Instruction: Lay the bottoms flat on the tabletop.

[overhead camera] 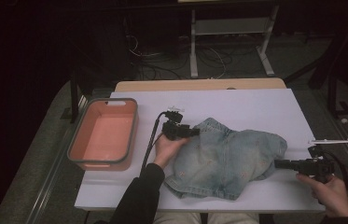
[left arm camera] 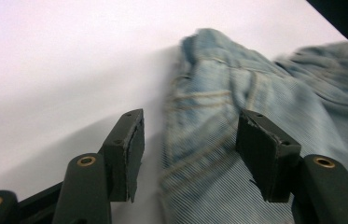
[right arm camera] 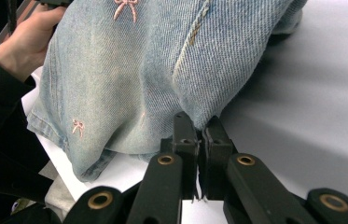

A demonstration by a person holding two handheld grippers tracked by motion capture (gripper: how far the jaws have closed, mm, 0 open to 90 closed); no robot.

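The right tongs [right arm camera: 198, 135] are clenched on the edge of the denim shorts [overhead camera: 223, 158] at their right end. The left tongs [left arm camera: 188, 149] stand released, jaws astride a seamed edge of the shorts at the upper left without pressing it. The shorts lie spread on the white counter [overhead camera: 265, 107]. A pink bin [overhead camera: 104, 133] sits at its left.
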